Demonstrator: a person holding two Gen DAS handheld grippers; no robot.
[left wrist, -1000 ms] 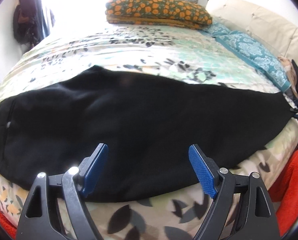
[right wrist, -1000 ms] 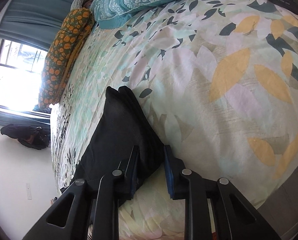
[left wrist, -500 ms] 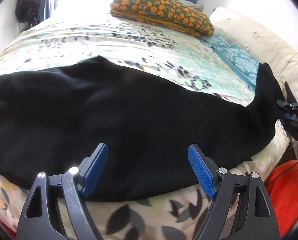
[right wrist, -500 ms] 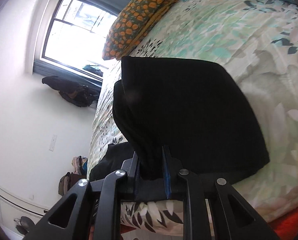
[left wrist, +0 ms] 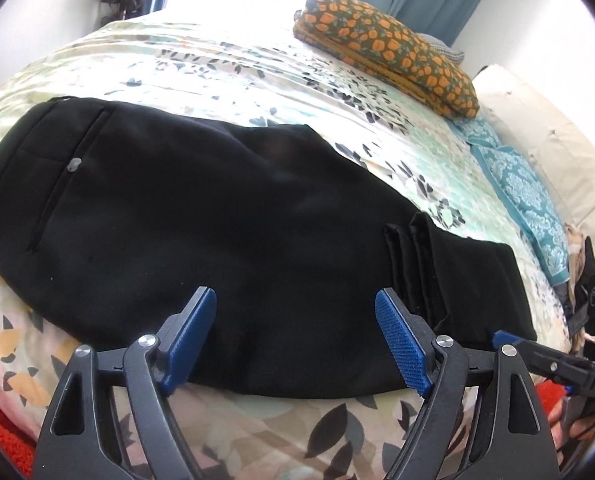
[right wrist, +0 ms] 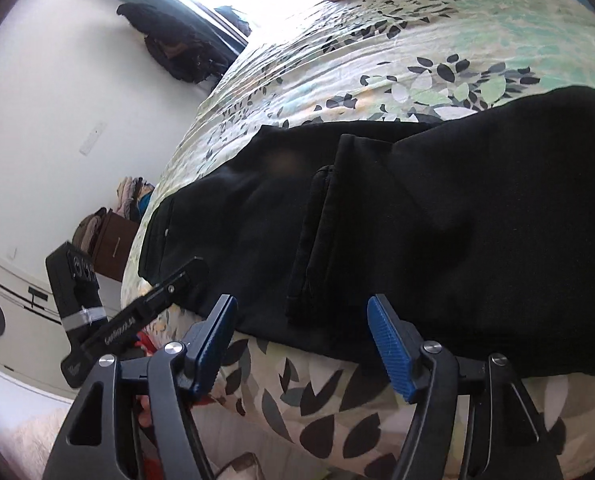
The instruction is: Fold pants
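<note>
Black pants (left wrist: 225,224) lie flat on the leaf-print bedspread (left wrist: 257,76), waistband and pocket at the left. The leg ends (left wrist: 469,276) are folded back over the legs at the right. In the right wrist view the pants (right wrist: 437,232) show the folded hem edge (right wrist: 313,240) across the middle. My left gripper (left wrist: 297,340) is open and empty, just above the pants' near edge. My right gripper (right wrist: 301,344) is open and empty at the near edge, by the folded hems. The right gripper also shows at the lower right of the left wrist view (left wrist: 553,364).
An orange-flowered folded blanket (left wrist: 385,40) and a teal patterned pillow (left wrist: 525,196) lie at the far side by the cream headboard (left wrist: 557,140). Red fabric (left wrist: 1,420) hangs below the bed edge. The left gripper's body (right wrist: 109,304) shows left in the right wrist view.
The right gripper carried the leg ends over the pants toward the left, laid them down folded, and opened. The left gripper stayed open and shifted slightly.
</note>
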